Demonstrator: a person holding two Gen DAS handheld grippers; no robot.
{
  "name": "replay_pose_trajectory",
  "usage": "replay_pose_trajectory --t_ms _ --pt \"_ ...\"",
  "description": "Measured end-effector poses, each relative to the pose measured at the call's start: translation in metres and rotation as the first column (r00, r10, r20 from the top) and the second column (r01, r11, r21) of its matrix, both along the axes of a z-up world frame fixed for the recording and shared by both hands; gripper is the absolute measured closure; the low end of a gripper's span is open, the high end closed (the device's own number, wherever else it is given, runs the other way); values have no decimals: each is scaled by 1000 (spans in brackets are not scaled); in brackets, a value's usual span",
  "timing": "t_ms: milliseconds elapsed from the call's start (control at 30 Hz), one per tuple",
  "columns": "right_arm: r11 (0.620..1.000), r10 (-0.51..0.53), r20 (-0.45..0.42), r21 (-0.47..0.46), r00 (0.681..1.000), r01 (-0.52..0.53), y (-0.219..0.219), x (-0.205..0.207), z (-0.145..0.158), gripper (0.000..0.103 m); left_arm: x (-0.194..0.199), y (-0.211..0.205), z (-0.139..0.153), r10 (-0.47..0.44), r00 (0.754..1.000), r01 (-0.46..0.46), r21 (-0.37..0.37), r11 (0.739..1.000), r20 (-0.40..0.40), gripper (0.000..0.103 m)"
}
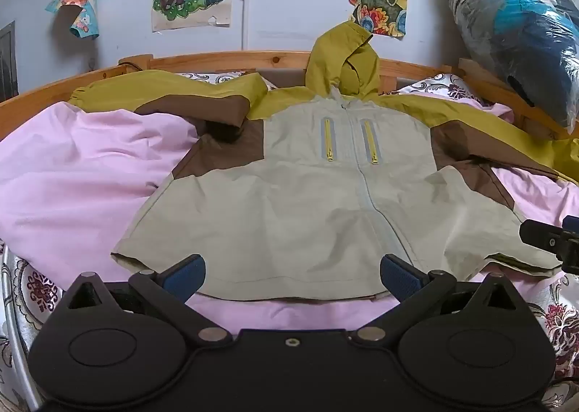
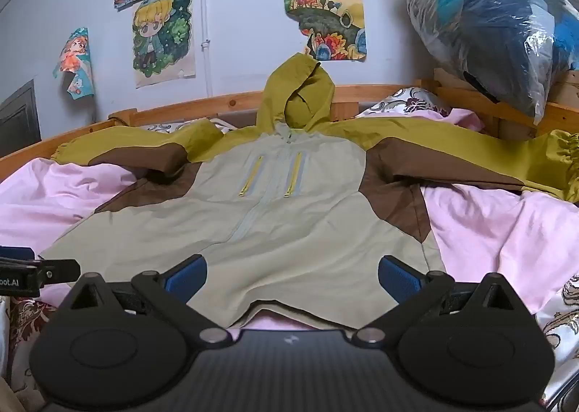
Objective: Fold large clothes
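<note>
folding looks not yet begun: jacket (image 1: pixel 307 202) lies flat on the bed (image 1: pixel 72 166), sleeves spread; left hand-held gripper (image 1: pixel 292 276) and right hand-held gripper (image 2: pixel 292 276) gape wide, empty.

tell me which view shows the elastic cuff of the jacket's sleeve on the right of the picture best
The right wrist view: that sleeve runs its full length to the gathered mustard cuff near the picture's edge. In the left wrist view the same sleeve runs off the picture's edge, so its cuff is not visible.

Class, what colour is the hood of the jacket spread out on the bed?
Mustard yellow-green hood, clearest in the right wrist view.
</note>
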State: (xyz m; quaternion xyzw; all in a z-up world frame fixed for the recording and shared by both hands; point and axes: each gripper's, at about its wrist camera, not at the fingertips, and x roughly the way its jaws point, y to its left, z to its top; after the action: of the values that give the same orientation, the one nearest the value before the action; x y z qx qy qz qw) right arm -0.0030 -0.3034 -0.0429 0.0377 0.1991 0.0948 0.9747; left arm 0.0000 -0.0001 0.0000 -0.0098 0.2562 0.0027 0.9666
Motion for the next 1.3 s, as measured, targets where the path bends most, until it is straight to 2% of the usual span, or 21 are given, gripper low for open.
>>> replay_pose_trajectory --t_ms 1300 --pt "1000 -3 -15 2 1000 3 -4 2 -5 0 -1 -1 -1 -5 1000 5 -5 1000 -10 1"
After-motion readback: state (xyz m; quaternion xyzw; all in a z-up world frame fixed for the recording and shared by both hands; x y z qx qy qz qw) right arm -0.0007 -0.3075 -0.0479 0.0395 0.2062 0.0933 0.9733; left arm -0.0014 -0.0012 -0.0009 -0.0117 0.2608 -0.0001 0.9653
